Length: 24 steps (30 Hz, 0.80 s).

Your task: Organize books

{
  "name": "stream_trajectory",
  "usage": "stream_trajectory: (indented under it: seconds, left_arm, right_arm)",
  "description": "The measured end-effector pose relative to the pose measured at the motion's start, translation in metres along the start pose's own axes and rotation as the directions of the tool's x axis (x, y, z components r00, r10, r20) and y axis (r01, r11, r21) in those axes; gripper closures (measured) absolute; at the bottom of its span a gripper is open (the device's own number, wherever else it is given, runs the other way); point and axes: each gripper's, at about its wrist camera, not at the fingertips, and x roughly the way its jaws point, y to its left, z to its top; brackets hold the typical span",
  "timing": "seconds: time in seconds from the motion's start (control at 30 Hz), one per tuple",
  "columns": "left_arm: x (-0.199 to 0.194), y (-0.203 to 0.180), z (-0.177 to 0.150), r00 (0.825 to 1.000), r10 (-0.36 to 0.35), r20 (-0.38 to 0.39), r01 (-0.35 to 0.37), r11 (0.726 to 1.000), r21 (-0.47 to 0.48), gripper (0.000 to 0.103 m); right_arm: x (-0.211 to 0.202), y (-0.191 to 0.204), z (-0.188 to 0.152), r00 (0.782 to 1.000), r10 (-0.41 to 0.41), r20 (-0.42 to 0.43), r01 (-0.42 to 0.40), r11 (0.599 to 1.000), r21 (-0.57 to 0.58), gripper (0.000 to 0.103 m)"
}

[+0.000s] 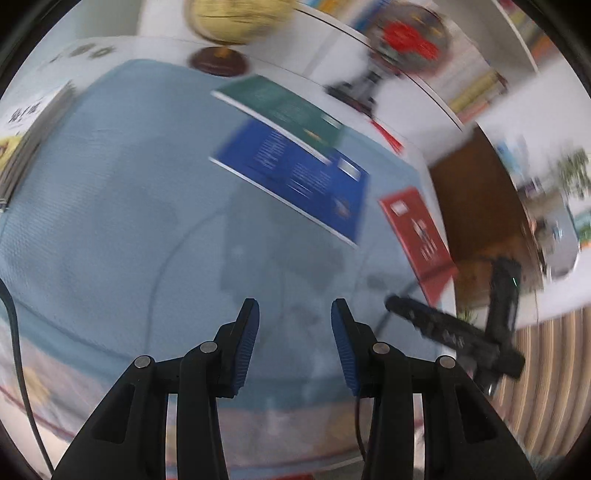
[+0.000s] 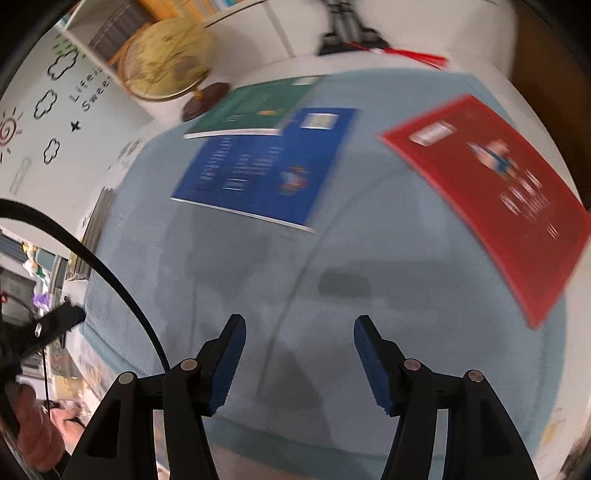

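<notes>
Three books lie on a light blue mat (image 1: 110, 203) (image 2: 369, 266). A green book (image 1: 280, 107) (image 2: 251, 107) at the far side partly overlaps a blue book (image 1: 295, 177) (image 2: 258, 166). A red book (image 1: 417, 232) (image 2: 498, 192) lies apart at the mat's right edge. My left gripper (image 1: 294, 306) hovers open over bare mat in front of the blue book, nothing between its fingers. My right gripper (image 2: 299, 325) is also open and empty, above bare mat between the blue and red books. Both views are motion-blurred.
A yellow globe (image 1: 236, 18) (image 2: 166, 62) and a second globe with red (image 1: 402, 40) stand behind the books. A stack of books (image 1: 26, 136) sits at the left. The right tool's black body (image 1: 454, 336) shows at the table's right edge. A hand (image 2: 33, 435) shows lower left.
</notes>
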Motion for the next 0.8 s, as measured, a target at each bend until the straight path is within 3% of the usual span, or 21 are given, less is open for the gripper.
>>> stream_trajectory:
  seconds: [0.17, 0.27, 0.4, 0.5, 0.63, 0.73, 0.8]
  left_arm:
    - [0.001, -0.056, -0.035, 1.0, 0.029, -0.008, -0.028, 0.995, 0.091, 0.065]
    - [0.002, -0.08, -0.059, 0.995, 0.091, 0.036, -0.094, 0.988, 0.126, 0.06]
    - [-0.008, -0.084, -0.102, 0.99, 0.105, 0.095, -0.111, 0.992, 0.061, 0.054]
    - [-0.014, -0.08, -0.135, 0.984, 0.111, 0.138, -0.104, 0.993, -0.061, 0.054]
    - [-0.031, -0.093, -0.16, 0.971, 0.152, 0.184, -0.13, 0.984, -0.124, 0.054]
    - [-0.043, -0.109, -0.168, 0.959, 0.208, 0.194, -0.195, 0.977, -0.086, 0.054]
    - [-0.047, -0.116, -0.172, 0.948, 0.241, 0.209, -0.229, 0.97, -0.079, 0.054]
  right_arm:
    - [-0.026, -0.042, -0.026, 0.999, 0.029, 0.036, -0.031, 0.997, 0.071, 0.044]
    - [-0.034, -0.049, -0.042, 0.998, 0.047, 0.03, -0.049, 0.996, 0.075, 0.044]
    - [-0.058, -0.051, -0.059, 0.999, 0.043, 0.022, -0.043, 0.999, -0.011, 0.044]
    - [-0.078, -0.048, -0.07, 0.999, 0.011, 0.035, -0.007, 0.993, -0.114, 0.044]
    - [-0.112, -0.049, -0.078, 0.994, 0.003, 0.109, 0.018, 0.981, -0.191, 0.043]
    - [-0.13, -0.057, -0.074, 0.982, 0.005, 0.187, 0.039, 0.972, -0.23, 0.019]
    - [-0.131, -0.061, -0.065, 0.976, 0.0, 0.219, 0.056, 0.967, -0.25, 0.015]
